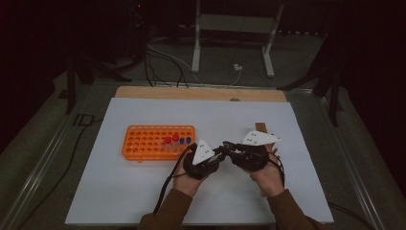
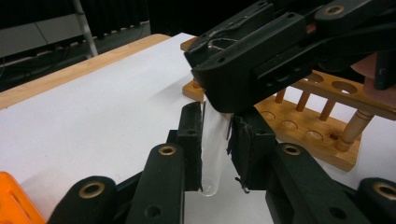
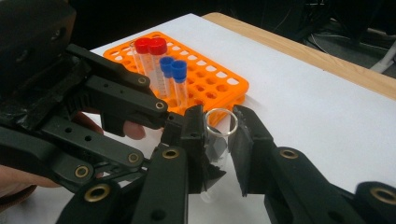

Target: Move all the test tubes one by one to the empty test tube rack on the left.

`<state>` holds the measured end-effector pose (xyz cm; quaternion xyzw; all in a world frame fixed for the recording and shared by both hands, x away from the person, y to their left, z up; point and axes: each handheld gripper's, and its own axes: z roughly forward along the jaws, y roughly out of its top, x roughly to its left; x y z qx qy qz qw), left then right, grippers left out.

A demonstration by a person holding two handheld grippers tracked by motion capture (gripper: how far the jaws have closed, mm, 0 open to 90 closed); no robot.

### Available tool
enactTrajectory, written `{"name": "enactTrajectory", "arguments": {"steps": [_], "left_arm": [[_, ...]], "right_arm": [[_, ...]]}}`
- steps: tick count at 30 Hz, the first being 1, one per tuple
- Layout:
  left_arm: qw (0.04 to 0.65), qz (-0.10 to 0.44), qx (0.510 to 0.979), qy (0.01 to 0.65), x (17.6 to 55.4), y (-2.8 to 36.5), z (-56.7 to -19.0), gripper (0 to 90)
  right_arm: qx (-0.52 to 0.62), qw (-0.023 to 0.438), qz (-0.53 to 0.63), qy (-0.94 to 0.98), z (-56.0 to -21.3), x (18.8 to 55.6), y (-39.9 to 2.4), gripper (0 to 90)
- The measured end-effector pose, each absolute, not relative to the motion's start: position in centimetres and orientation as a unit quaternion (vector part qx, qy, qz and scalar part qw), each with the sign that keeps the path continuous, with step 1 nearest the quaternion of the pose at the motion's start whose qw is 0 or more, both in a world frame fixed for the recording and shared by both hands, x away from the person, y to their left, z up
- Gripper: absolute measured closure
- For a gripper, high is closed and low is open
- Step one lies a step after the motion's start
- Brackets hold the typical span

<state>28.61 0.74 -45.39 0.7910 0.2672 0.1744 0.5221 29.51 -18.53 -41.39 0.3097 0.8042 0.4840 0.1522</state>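
Tube rack (image 1: pixel 158 142) on table (image 1: pixel 119 191) left of both claws, wooden rack (image 2: pixel 322 116) behind right claw (image 1: pixel 229 147).

The high view is dim. The room around the bench (image 1: pixel 143 201) is almost black, and the white sheet on it looks grey-blue. The picture is soft and a bit grainy, so small things are hard to see. The two gripper views are brighter. There the white sheet shines and light falls from above. The black jaws close to the camera look big and a little blurry. The clear tube (image 2: pixel 212 149) has small bright glints. Soft, faint shadows lie under the orange rack (image 3: pixel 210 84).
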Motion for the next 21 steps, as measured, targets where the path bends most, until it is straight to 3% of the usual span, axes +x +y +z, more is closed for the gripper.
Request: {"name": "enactTrajectory", "arguments": {"steps": [2,10,17,21], "left_arm": [[0.521,0.175,0.791,0.269,28.6,0.7,-45.4,75.8],[0.516,0.178,0.791,0.277,28.9,1.2,-45.4,76.1],[0.518,0.177,0.785,0.288,29.0,2.0,-45.4,76.2],[0.519,0.181,0.783,0.290,28.9,2.6,-45.3,76.2]], "right_arm": [[0.309,0.153,0.485,0.804,-41.4,29.5,-18.5,72.4],[0.320,0.149,0.503,0.789,-41.1,29.6,-19.5,37.9],[0.343,0.171,0.495,0.780,-41.5,29.7,-20.2,15.6],[0.358,0.179,0.490,0.774,-41.8,29.8,-20.8,8.7]]}}
